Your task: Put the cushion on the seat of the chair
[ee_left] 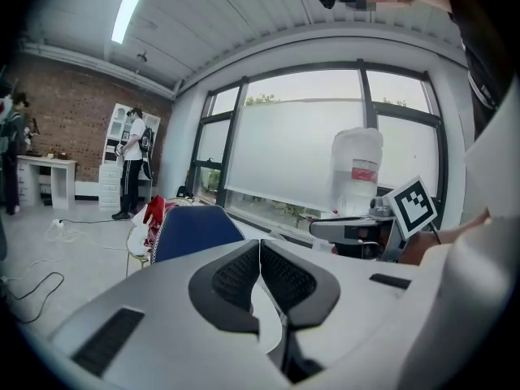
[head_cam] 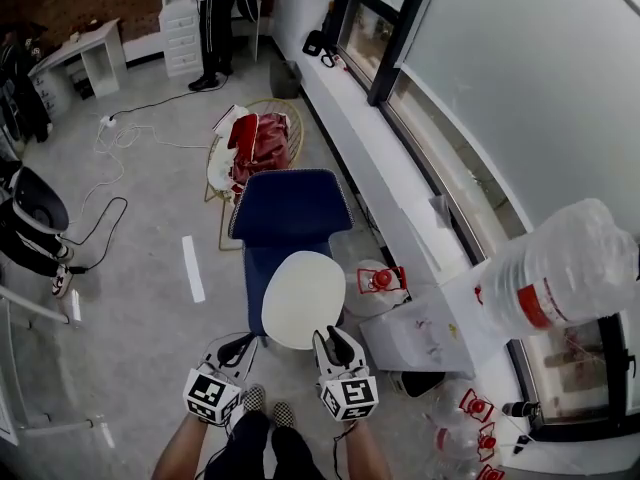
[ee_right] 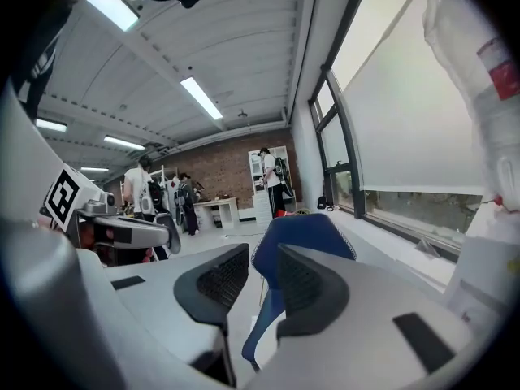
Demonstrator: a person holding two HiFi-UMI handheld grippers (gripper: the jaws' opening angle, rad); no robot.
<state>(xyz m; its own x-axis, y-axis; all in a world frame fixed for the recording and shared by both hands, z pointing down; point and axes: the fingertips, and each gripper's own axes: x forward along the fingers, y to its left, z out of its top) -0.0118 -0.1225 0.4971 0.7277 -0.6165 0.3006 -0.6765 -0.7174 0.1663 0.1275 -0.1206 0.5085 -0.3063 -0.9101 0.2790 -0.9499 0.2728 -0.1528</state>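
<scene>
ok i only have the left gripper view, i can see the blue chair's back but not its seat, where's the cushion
observer: The head view shows the round white cushion lying on the seat of the blue padded chair, toward the front edge.
operator: and is the right tool holding anything
observer: No. In the right gripper view the right tool has its jaws apart with nothing between them; only the chair shows beyond the gap.
</scene>
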